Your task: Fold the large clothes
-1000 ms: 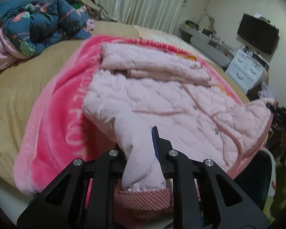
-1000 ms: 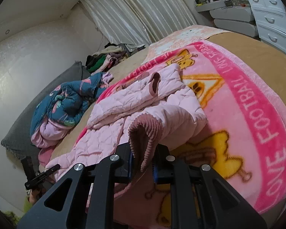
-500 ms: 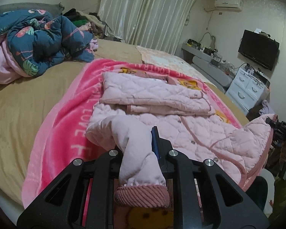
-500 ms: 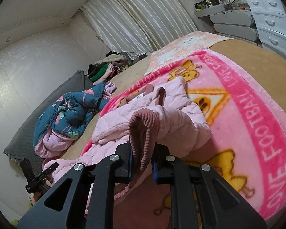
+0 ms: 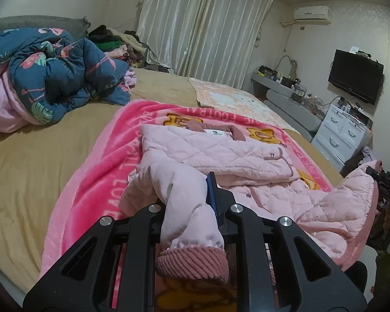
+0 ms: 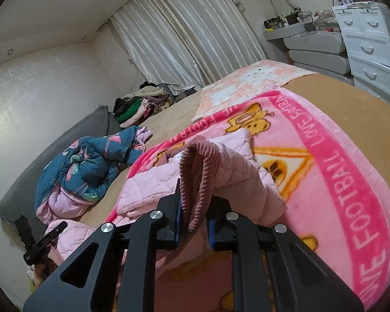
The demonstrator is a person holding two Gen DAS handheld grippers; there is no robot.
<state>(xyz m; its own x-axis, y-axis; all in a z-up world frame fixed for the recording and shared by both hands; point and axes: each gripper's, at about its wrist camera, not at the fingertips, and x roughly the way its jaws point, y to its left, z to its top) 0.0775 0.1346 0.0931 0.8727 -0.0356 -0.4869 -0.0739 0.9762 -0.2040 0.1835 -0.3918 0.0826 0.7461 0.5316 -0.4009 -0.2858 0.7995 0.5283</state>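
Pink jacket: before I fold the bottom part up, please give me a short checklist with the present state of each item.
1. Left gripper jaws shut on pink jacket hem corner: ok.
2. Right gripper jaws shut on ribbed hem: ok.
3. Top sleeve folded flat across the chest: ok.
4. Pink blanket beneath lies flat: ok.
5. Hem between both grips straight: cannot tell.

Both wrist views closely overlook the bed [image 5: 26, 171].
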